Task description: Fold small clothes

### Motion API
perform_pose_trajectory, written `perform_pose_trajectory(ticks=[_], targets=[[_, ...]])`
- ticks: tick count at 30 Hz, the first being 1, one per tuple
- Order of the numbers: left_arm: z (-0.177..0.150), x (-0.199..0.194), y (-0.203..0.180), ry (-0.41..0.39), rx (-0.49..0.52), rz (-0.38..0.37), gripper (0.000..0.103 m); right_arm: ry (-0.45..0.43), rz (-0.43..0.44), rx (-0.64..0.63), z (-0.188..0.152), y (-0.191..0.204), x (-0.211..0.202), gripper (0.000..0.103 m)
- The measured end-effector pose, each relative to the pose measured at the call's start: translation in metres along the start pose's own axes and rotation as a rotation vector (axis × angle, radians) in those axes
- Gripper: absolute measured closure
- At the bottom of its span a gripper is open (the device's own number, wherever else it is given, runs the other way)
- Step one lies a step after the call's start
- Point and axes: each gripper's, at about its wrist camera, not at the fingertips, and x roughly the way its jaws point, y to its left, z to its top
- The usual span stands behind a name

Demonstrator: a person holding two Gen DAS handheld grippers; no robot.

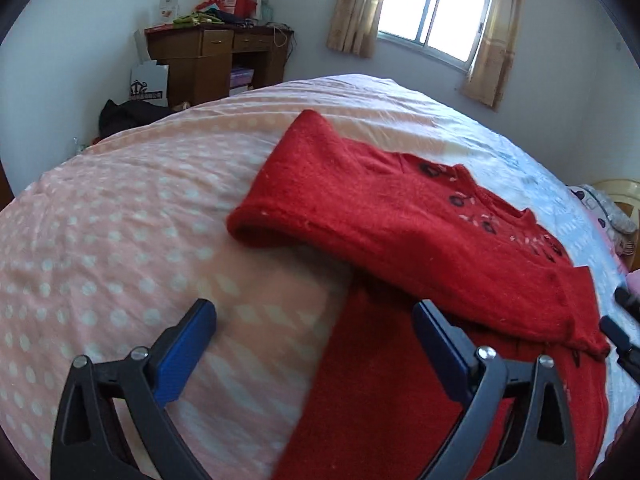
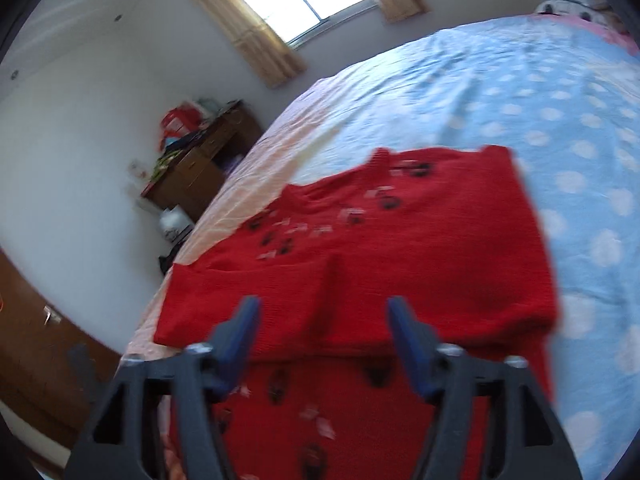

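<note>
The red sweater [image 1: 400, 220] lies on the bed [image 1: 120, 220], sleeves folded across its body so the next fold stays compact. The left gripper [image 1: 314, 320] gapes wide, empty, at six o'clock; the right gripper [image 2: 322, 312] hangs open over the hem, gripping nothing.

A wooden desk [image 1: 218, 62] stands against the far wall, piled with a red box [image 1: 232, 0] and what may be papers. Beige curtains [image 1: 490, 36] frame a bright window [image 1: 434, 8], and a polka-dot bedsheet [image 1: 120, 216] covers the bed.
</note>
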Motion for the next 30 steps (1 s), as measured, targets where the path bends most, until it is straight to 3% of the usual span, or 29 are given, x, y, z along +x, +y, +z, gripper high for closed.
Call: perform_pose_trajectory(ticks=[4, 6, 8, 9, 10, 14, 24, 30], targets=[[-0.003, 0.001, -0.006, -0.005, 0.015, 0.008, 0.000, 0.032, -0.039, -0.102, 0.003, 0.028, 0.034, 0.028], [-0.004, 0.001, -0.006, -0.020, 0.003, -0.002, 0.000, 0.123, -0.120, -0.175, -0.003, 0.042, 0.065, 0.033], [-0.004, 0.000, 0.001, -0.027, -0.007, -0.011, 0.000, 0.149, -0.181, -0.246, -0.009, 0.050, 0.080, 0.054], [-0.004, 0.000, 0.002, -0.028, -0.009, -0.012, 0.000, 0.119, -0.238, -0.324, -0.014, 0.060, 0.082, 0.066], [-0.004, 0.000, 0.003, -0.030, -0.012, -0.016, 0.000, 0.118, -0.260, -0.374, -0.016, 0.066, 0.085, 0.094], [-0.004, -0.002, 0.013, -0.047, -0.051, -0.057, 0.000, 0.114, -0.263, -0.423, -0.003, 0.085, 0.077, 0.093], [0.000, -0.003, 0.019, -0.046, -0.070, -0.073, 0.000, -0.189, -0.141, -0.534, 0.091, 0.186, -0.014, 0.093], [0.010, -0.005, 0.010, -0.026, -0.063, -0.049, 0.000, -0.256, -0.133, -0.594, 0.105, 0.213, -0.040, 0.093]])
